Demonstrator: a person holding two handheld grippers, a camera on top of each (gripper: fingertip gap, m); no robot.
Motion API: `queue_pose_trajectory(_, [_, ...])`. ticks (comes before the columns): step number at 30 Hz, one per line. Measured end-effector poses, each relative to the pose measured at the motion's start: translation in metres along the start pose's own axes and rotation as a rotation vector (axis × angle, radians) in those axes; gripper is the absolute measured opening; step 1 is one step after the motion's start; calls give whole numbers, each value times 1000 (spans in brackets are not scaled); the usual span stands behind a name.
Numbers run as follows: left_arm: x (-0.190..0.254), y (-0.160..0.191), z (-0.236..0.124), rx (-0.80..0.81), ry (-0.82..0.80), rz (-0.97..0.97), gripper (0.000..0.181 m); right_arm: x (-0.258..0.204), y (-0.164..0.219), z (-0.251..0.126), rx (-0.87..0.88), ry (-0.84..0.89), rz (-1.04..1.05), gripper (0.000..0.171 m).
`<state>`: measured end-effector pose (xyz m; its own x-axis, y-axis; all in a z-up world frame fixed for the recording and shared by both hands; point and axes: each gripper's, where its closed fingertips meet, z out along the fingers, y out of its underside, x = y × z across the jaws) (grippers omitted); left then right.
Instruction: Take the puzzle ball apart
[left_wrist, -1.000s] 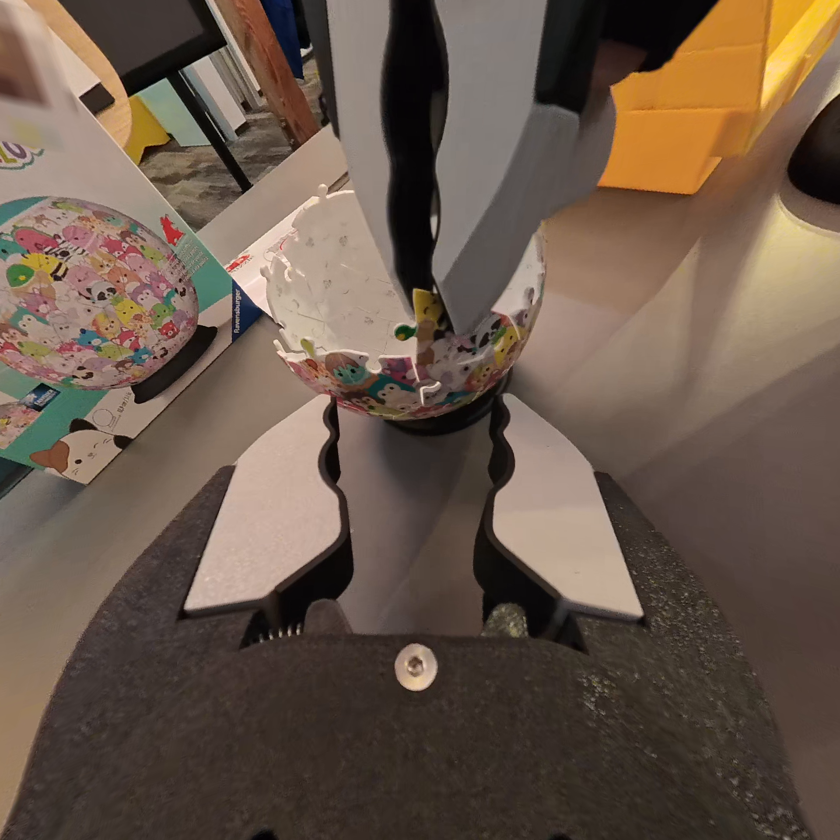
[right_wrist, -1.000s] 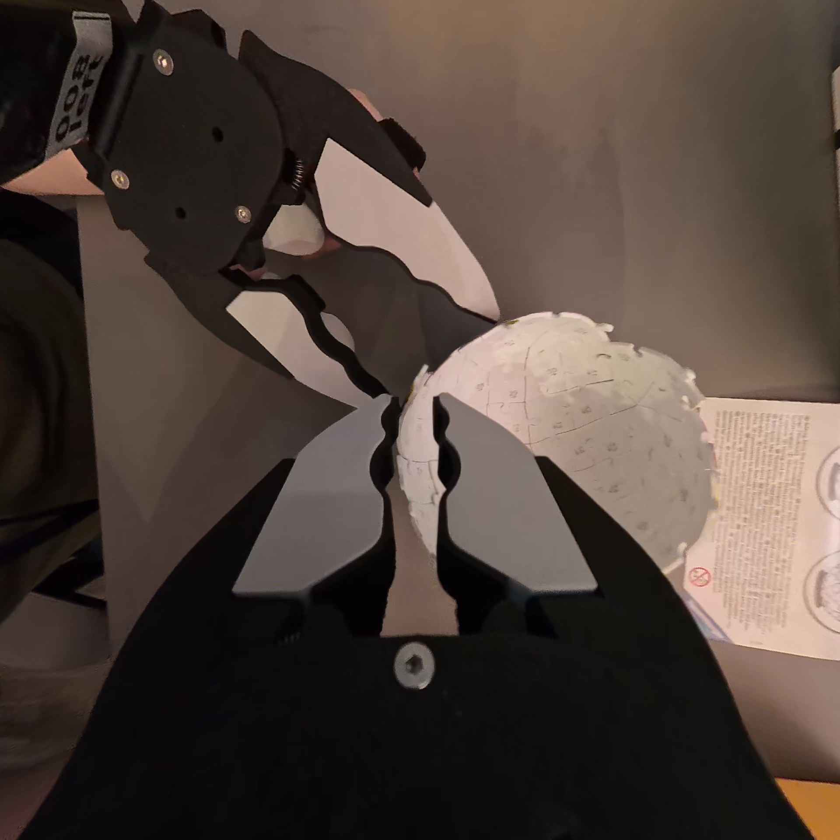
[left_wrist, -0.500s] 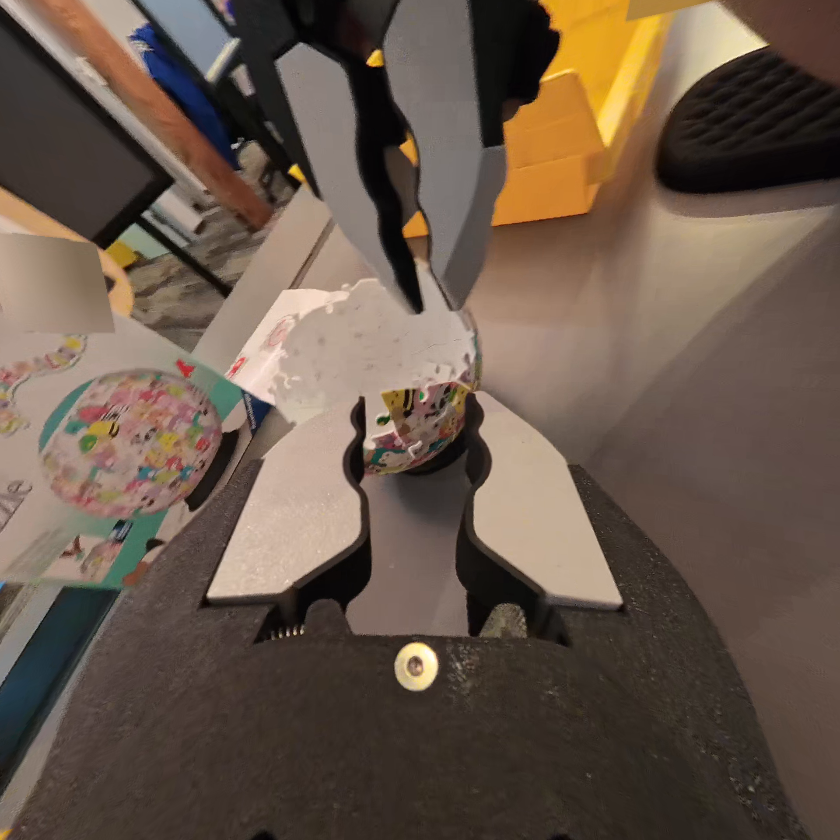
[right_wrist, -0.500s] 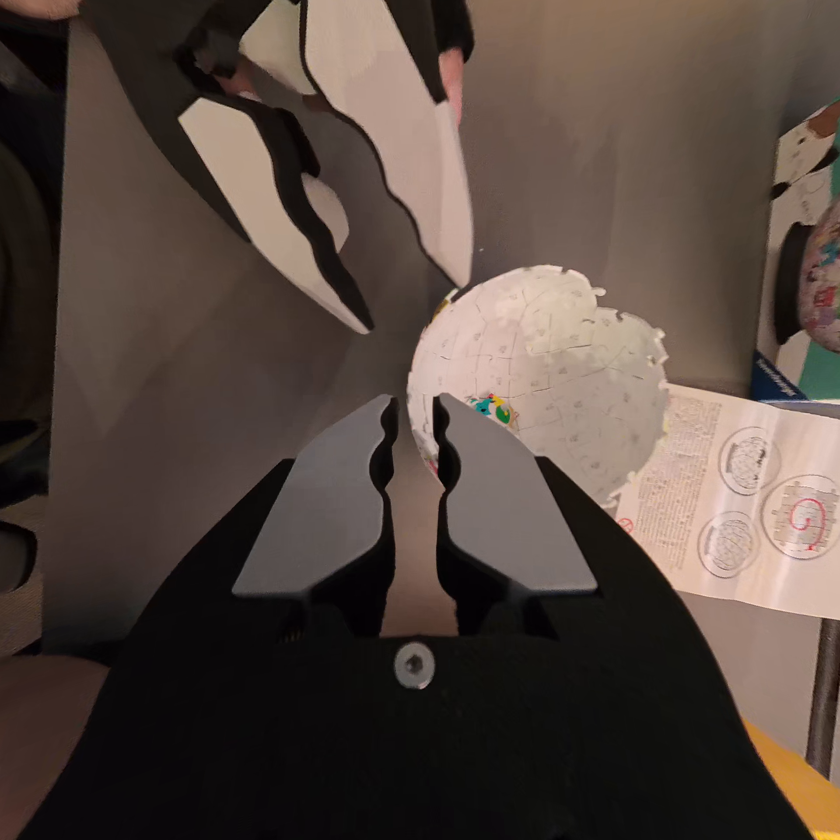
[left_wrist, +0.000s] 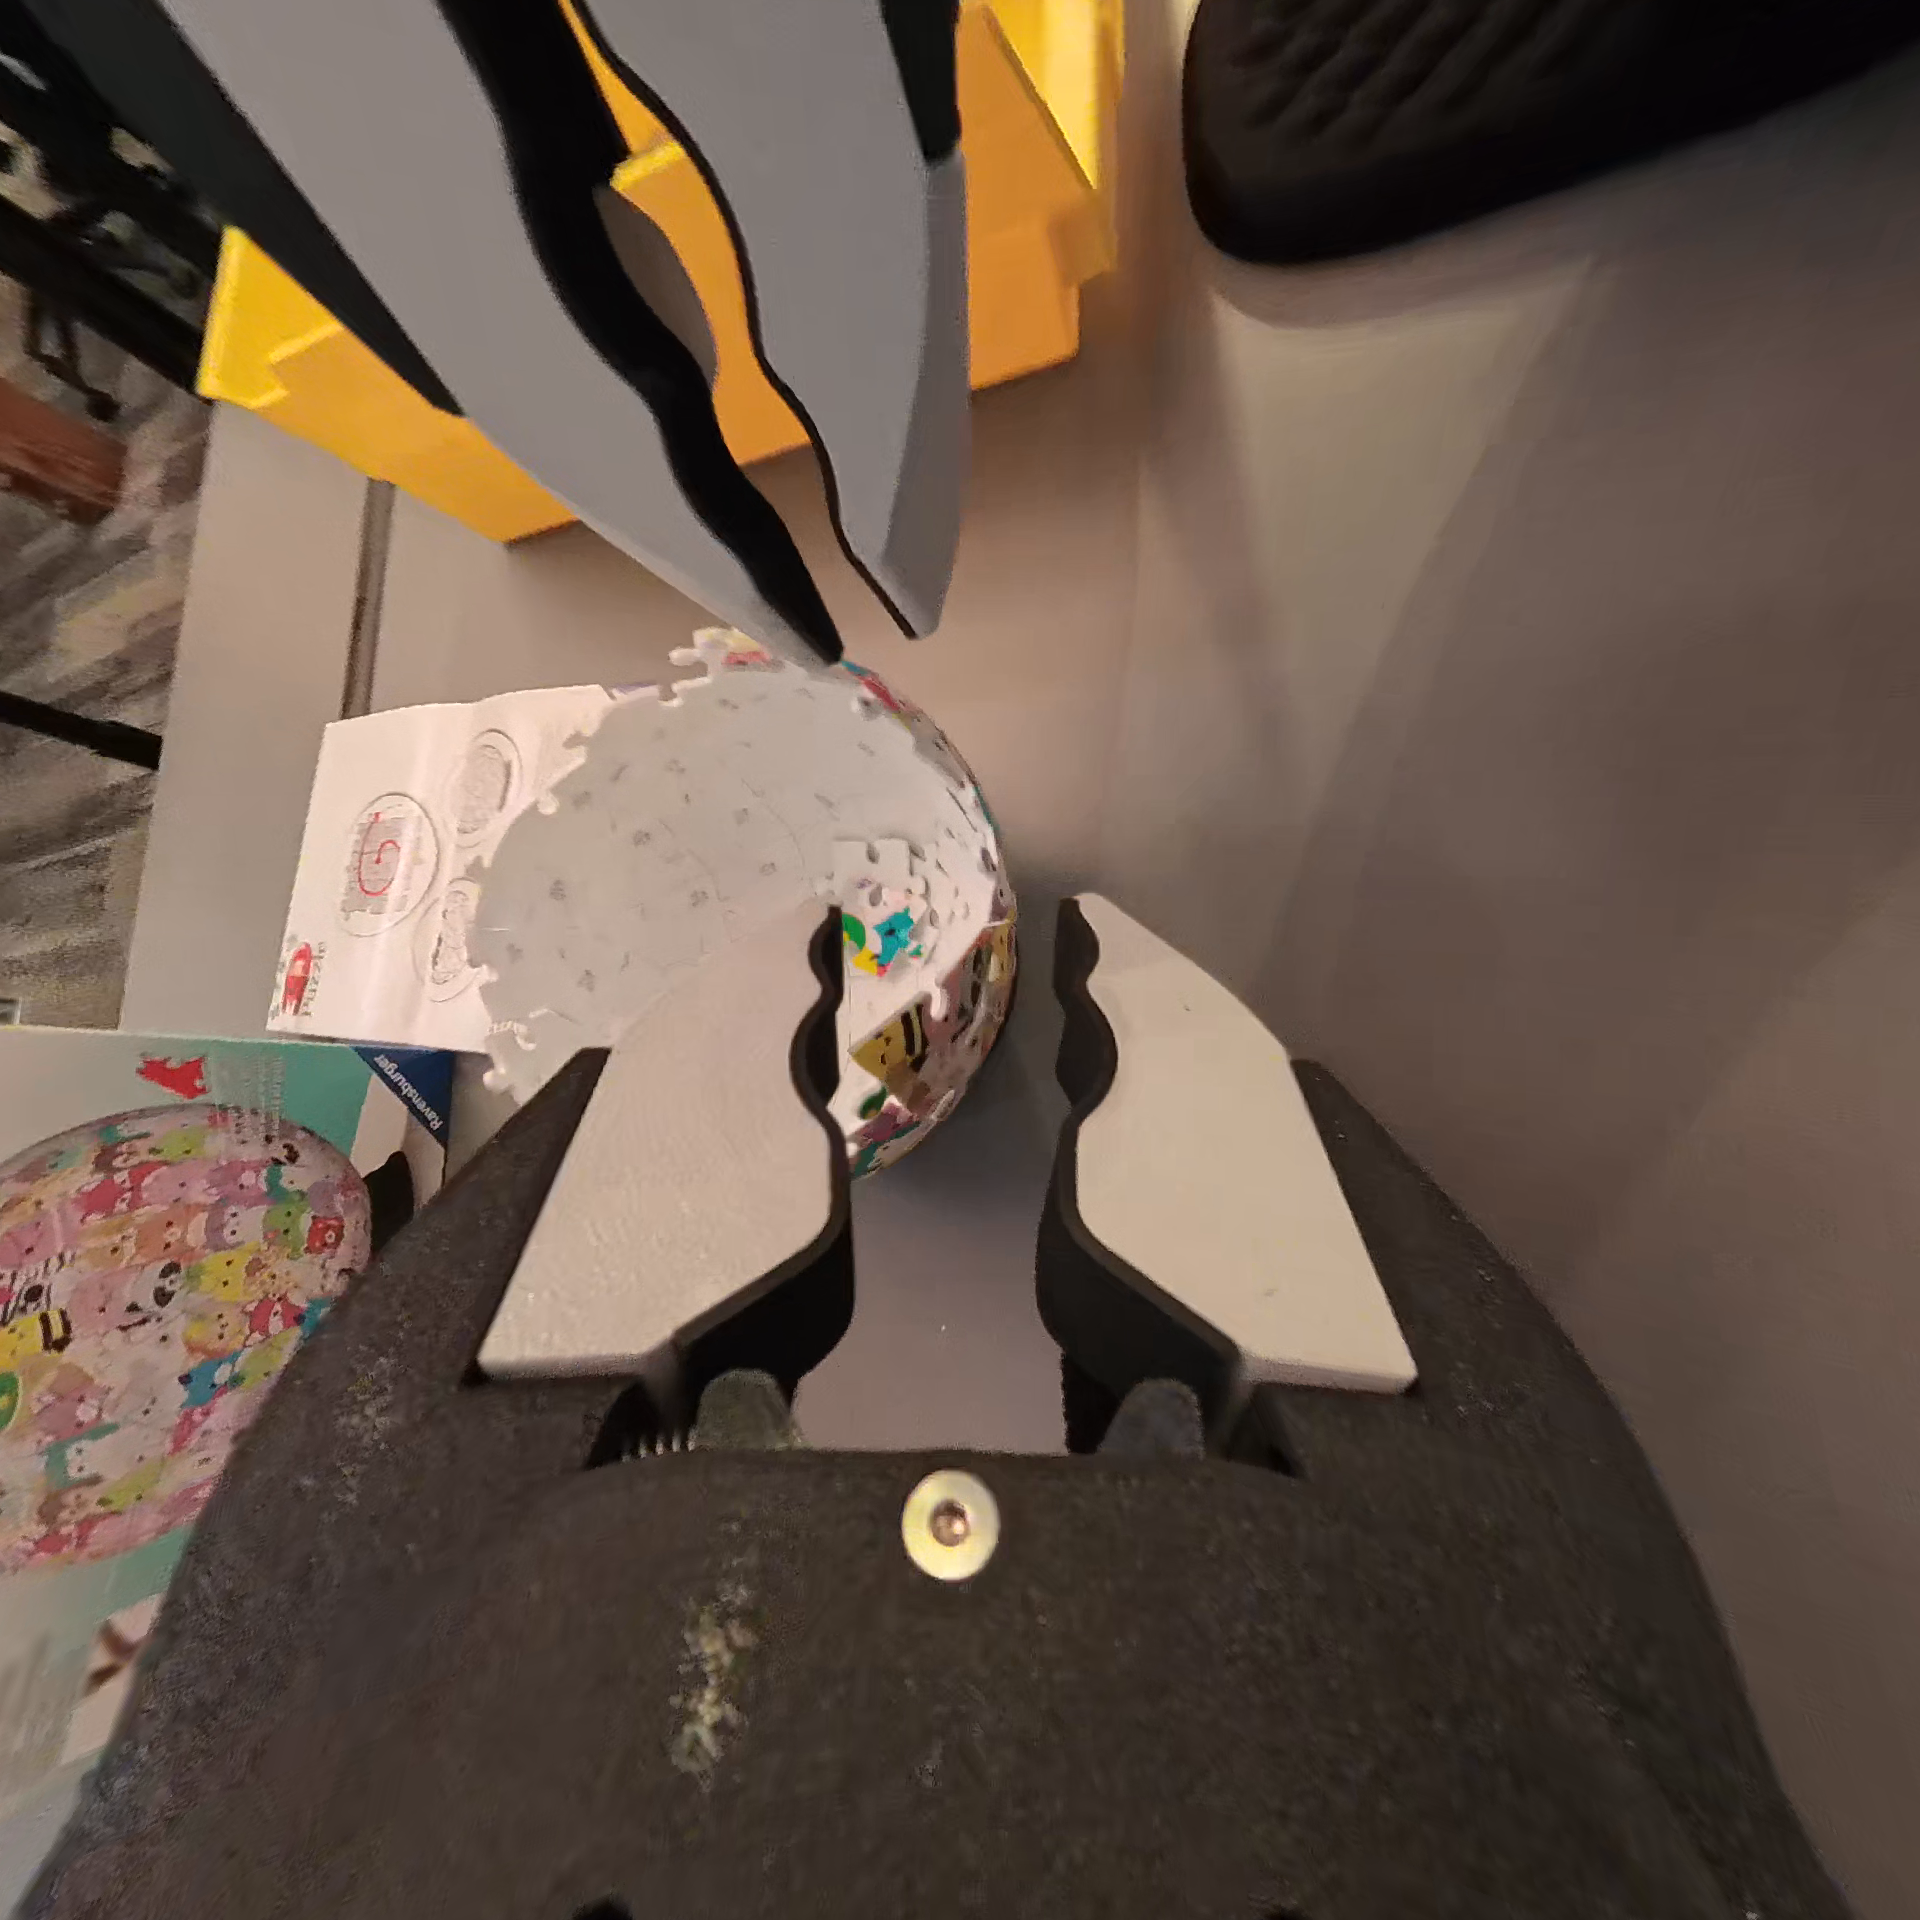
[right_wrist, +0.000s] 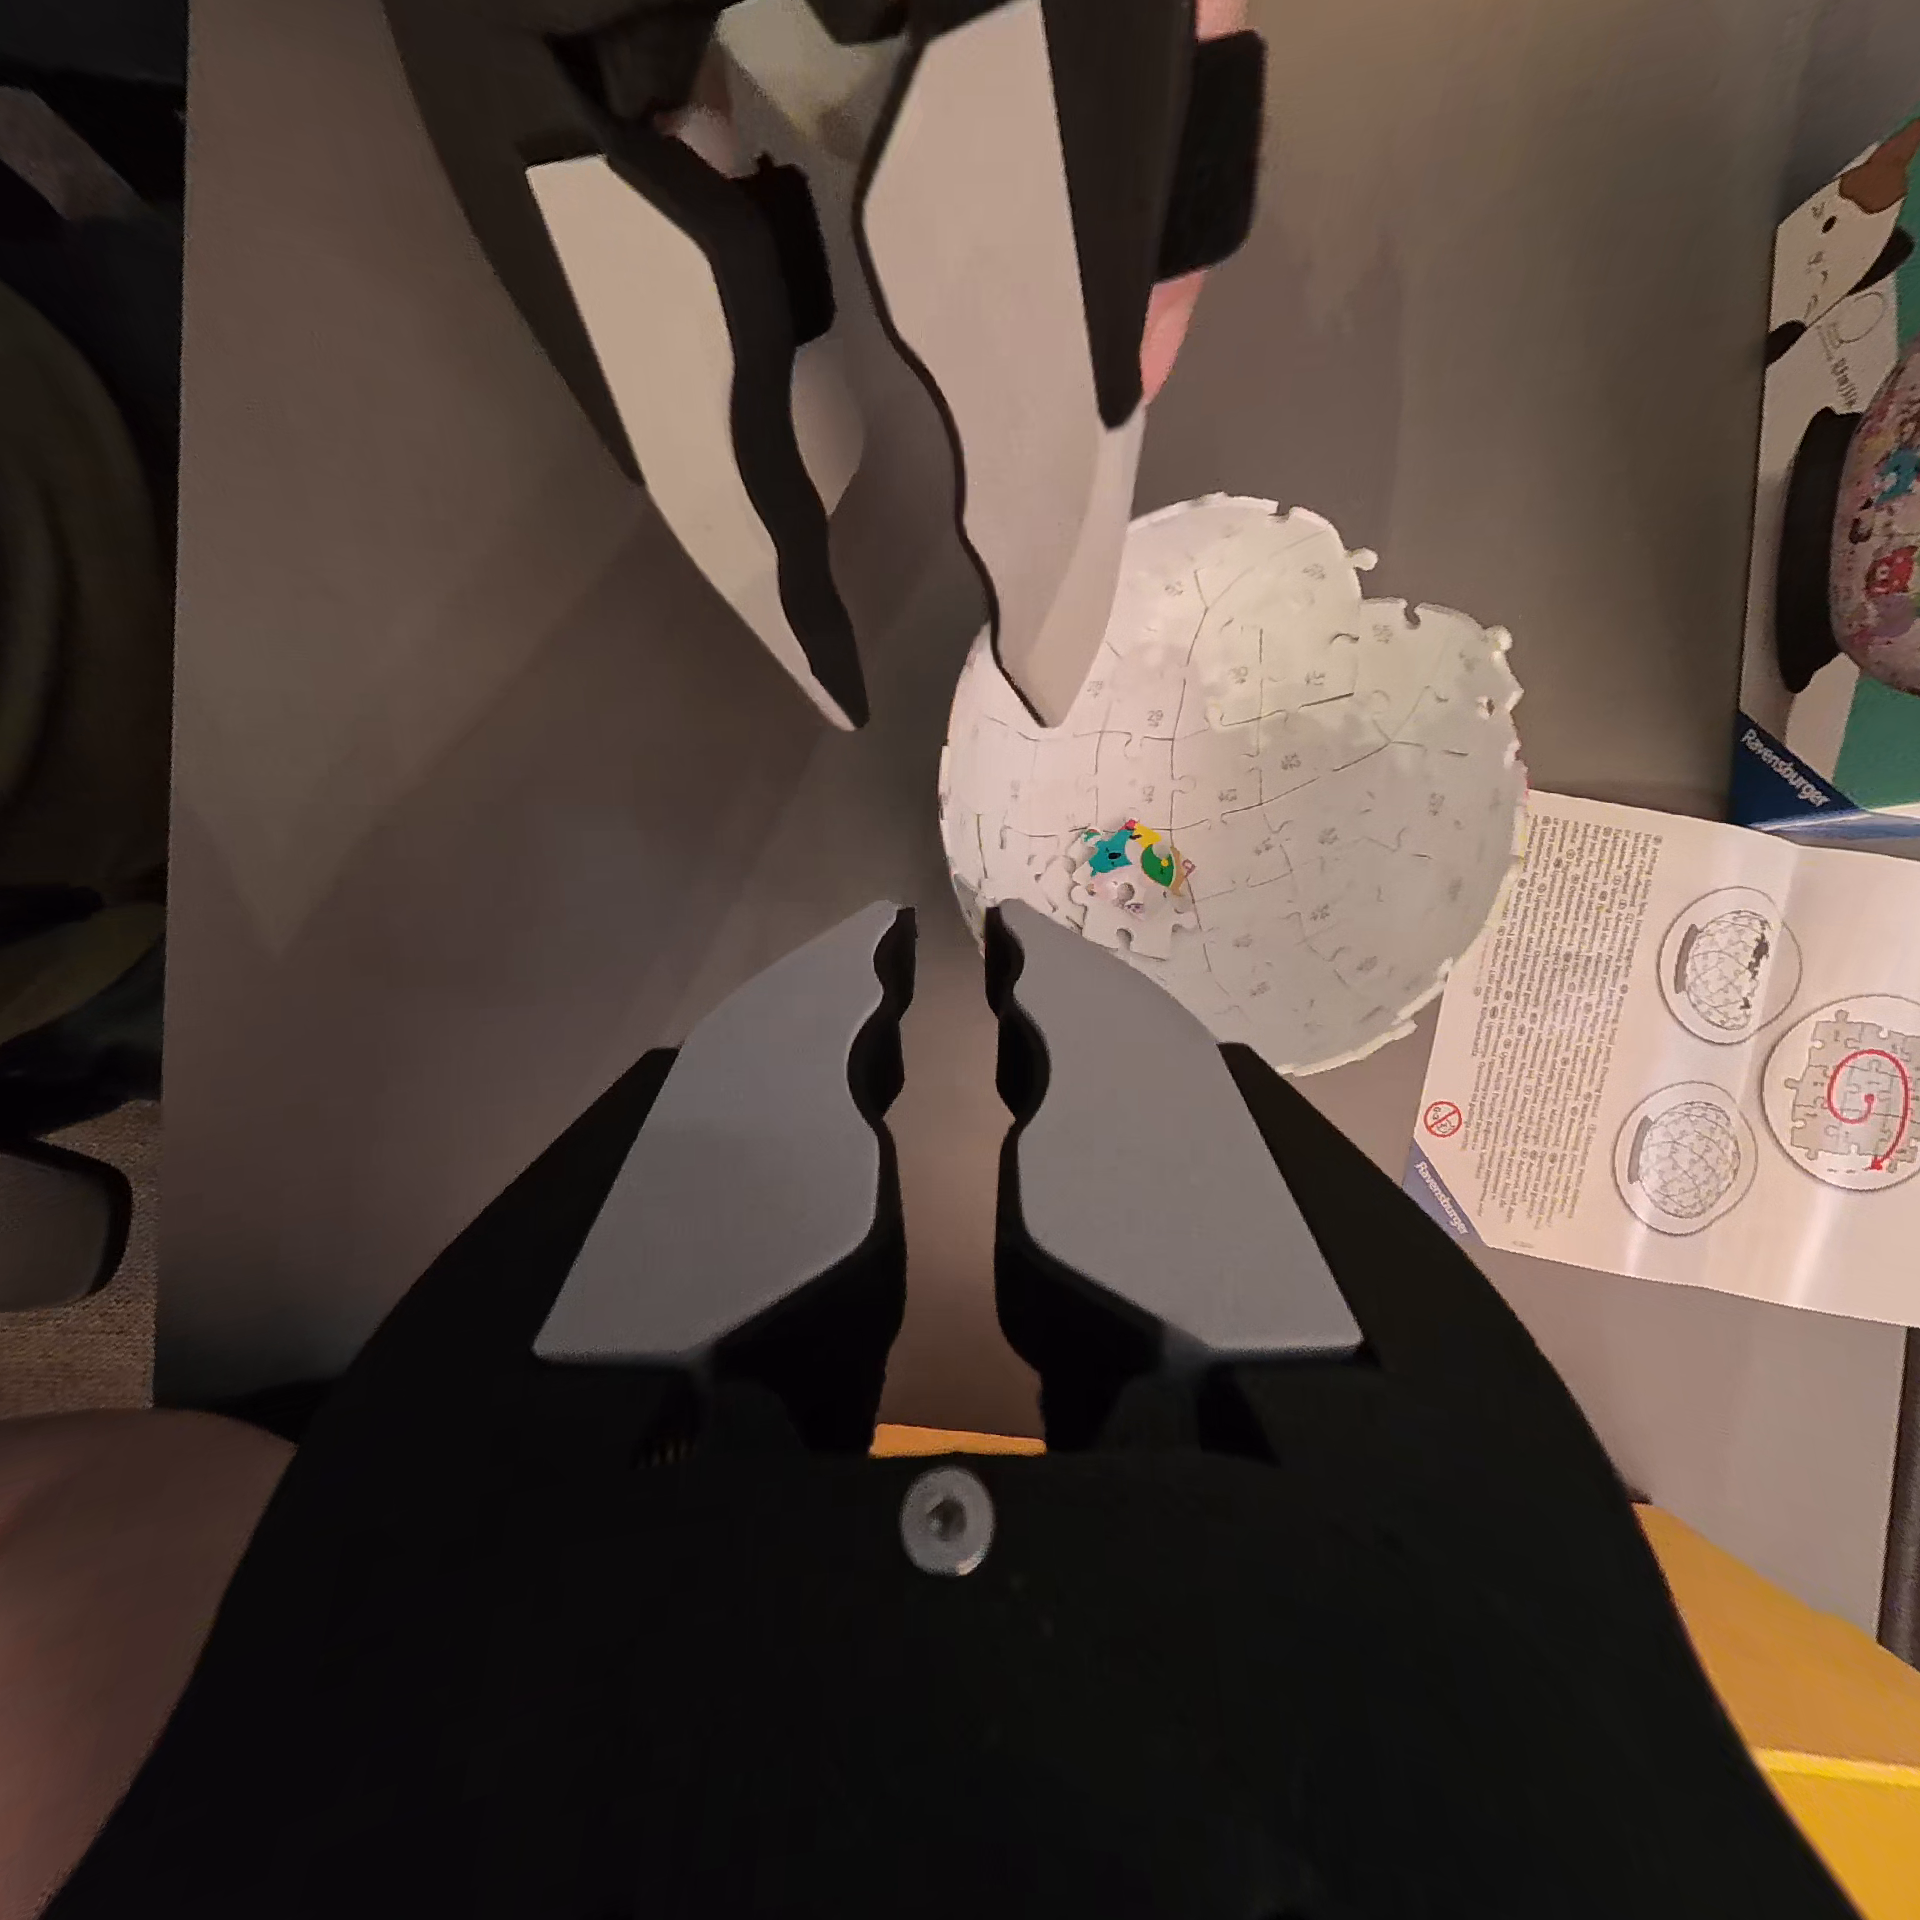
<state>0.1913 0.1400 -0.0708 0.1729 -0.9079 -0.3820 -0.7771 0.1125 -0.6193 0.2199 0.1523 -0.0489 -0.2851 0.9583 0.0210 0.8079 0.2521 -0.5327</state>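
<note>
- Your left tool (left_wrist: 940, 920) is spread wide, gripping nothing; its left finger sits inside the puzzle ball (left_wrist: 727, 862), its right finger outside
- Your right tool (right_wrist: 945, 920) is nearly closed, a thin gap between its tips, empty; it sits just beside the ball's rim
- The ball, a half-open shell, rests on the grey surface (right_wrist: 416, 727); a loose piece (right_wrist: 1132, 878) lies inside; the instruction leaflet (right_wrist: 1683, 1039) and puzzle box (left_wrist: 156, 1247) lie beside it

Light: we see dim, warm light.
Shadows: soft, ahead of the fingertips.
Blur: edges smeared, wide-angle bent.
</note>
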Motion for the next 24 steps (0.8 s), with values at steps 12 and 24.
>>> queue_pose_trajectory(12, [-3,19,-2,-117,189,93,15,-1,-3,9,4,-29,-22,11])
queue_pose_trajectory(24, [-1,19,-4,-70,179,74,14,-2,-6,12,5,-32,-15,11])
